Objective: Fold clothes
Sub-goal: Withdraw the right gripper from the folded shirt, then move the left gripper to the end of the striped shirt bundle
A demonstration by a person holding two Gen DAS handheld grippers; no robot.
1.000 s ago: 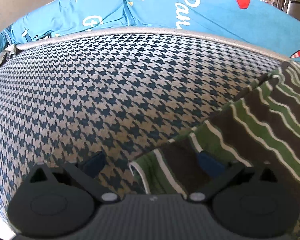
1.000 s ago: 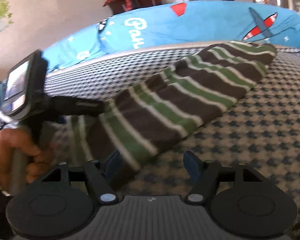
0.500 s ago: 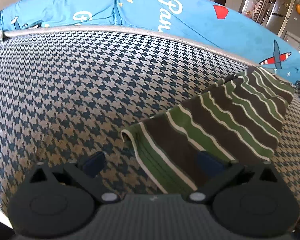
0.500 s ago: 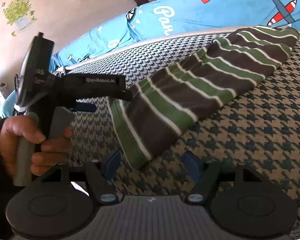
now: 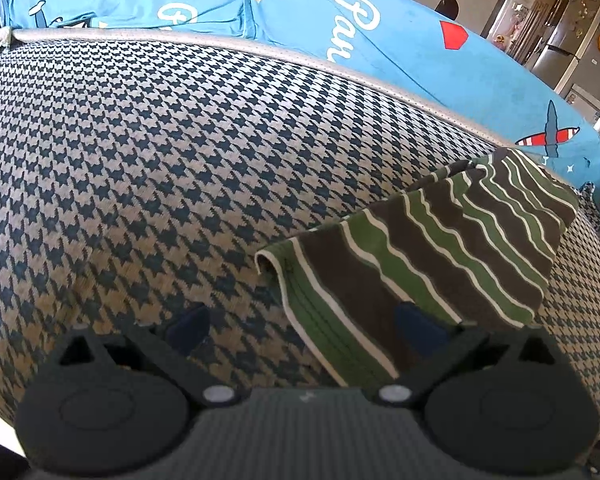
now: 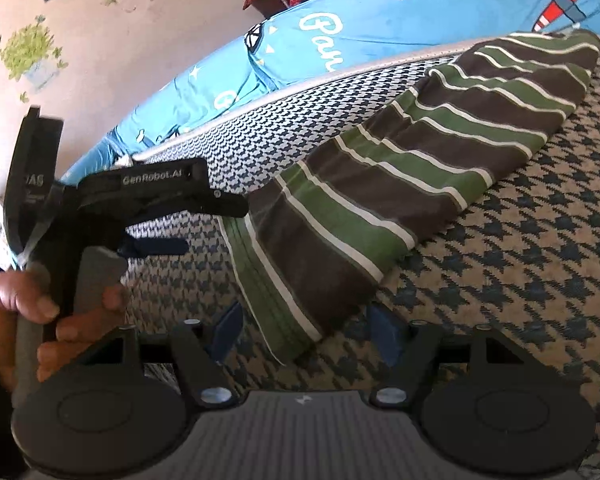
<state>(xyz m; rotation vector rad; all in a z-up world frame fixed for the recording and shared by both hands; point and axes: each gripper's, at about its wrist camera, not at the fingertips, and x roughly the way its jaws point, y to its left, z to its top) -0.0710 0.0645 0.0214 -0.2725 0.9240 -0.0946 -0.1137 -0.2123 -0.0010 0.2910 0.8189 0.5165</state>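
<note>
Although the striped garment (image 6: 400, 184) is already laid as a folded band on the houndstooth cushion (image 5: 160, 160), more folding seems to be left. The left gripper (image 5: 300, 320) is spread beside its hem; the right gripper (image 6: 304, 328) is closing around the near corner, not yet pinched.

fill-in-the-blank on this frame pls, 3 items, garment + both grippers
1. The striped garment lies on a surface with a ____ pattern.
2. The garment's stripes are brown, white and ____.
3. In the right wrist view, the left gripper is gripped by a person's ____, while the right gripper has the garment's near edge between its closing jaws.

Missing words: houndstooth; green; hand
</note>
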